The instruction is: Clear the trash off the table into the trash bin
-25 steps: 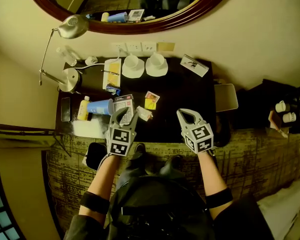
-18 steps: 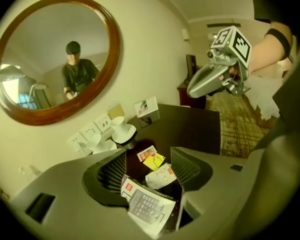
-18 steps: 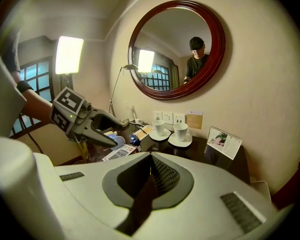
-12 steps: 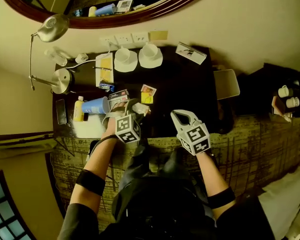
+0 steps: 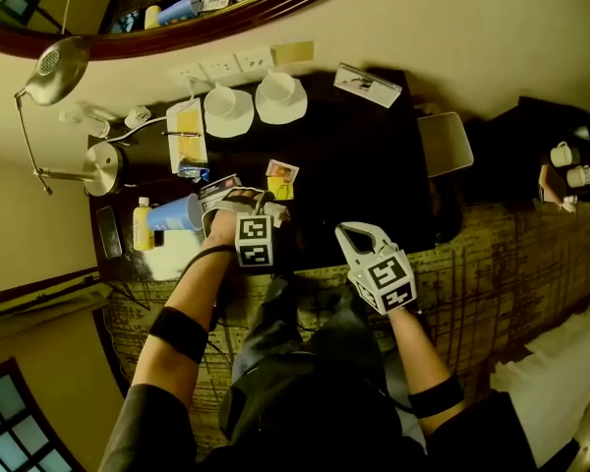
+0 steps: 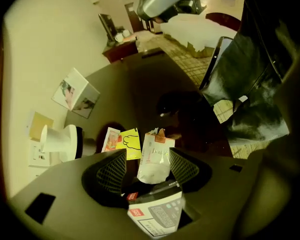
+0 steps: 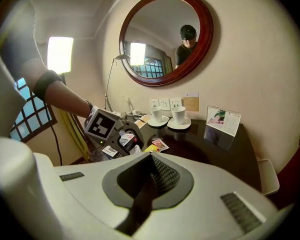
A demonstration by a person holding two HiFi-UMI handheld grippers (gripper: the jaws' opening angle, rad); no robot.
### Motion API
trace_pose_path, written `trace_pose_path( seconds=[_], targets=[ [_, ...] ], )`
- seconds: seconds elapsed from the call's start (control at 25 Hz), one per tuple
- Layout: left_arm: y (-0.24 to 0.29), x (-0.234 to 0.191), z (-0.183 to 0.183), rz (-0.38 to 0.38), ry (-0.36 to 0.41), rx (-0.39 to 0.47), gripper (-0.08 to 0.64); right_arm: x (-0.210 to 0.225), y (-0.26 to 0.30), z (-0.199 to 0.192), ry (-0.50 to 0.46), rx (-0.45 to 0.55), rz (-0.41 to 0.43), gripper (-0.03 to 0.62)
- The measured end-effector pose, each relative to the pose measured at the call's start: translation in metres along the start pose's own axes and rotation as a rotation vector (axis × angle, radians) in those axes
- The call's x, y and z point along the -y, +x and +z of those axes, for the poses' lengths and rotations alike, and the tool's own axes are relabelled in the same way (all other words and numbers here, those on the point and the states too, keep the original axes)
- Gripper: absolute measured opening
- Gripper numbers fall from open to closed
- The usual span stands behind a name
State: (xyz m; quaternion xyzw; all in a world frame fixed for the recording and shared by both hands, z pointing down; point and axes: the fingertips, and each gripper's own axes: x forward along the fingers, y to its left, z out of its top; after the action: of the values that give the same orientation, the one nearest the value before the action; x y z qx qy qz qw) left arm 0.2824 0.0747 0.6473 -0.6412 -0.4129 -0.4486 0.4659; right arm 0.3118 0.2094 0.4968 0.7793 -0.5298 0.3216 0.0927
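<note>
Left gripper (image 5: 244, 200) has dropped from above the near edge down to the worktop (image 5: 364, 165) and rolled over, marker cube now facing up. Its fingers have just been opening. They stand released, one on each side of the torn white packet (image 6: 154, 159), with neither pad pressing it yet.

- You come in steeply from above, likely because the packet lies flat and thin and offers only its edges.
- Packet: glossy film, creased, with a ragged, browned top where it was ripped open. It should crumple easily under a squeeze.
- Just beyond it lie a yellow wrapper (image 6: 126, 143) and a small printed sachet (image 6: 110, 139), both flat on the dark, polished wood. They look like more trash waiting its turn.
- Printed box showing a calculator (image 6: 157, 216): stiff card with square corners, lying close under the gripper body. Trash or not, I cannot tell.
- Right gripper (image 5: 349, 232): fingers clenched on nothing, hanging over the near edge. Judged to be keeping clear while your left works.
- Two white cups on saucers (image 5: 226, 106) stand at the wall side, well apart from the litter.
- Trash bin: I cannot pick it out in any view.
</note>
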Motion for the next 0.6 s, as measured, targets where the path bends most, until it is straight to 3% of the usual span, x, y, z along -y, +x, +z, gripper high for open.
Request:
trace_pose_path(
  seconds=[0.36,0.6],
  targets=[
    [0.03,-0.002,-0.003,-0.05,0.027,-0.005,0.191,0.008,0.006,-0.018,0.071,-0.006,-0.064,0.005],
    [0.033,-0.014,-0.006,0.019,0.035,0.0,0.032,0.009,0.009,-0.023,0.116,0.006,-0.098,0.005]
  ],
)
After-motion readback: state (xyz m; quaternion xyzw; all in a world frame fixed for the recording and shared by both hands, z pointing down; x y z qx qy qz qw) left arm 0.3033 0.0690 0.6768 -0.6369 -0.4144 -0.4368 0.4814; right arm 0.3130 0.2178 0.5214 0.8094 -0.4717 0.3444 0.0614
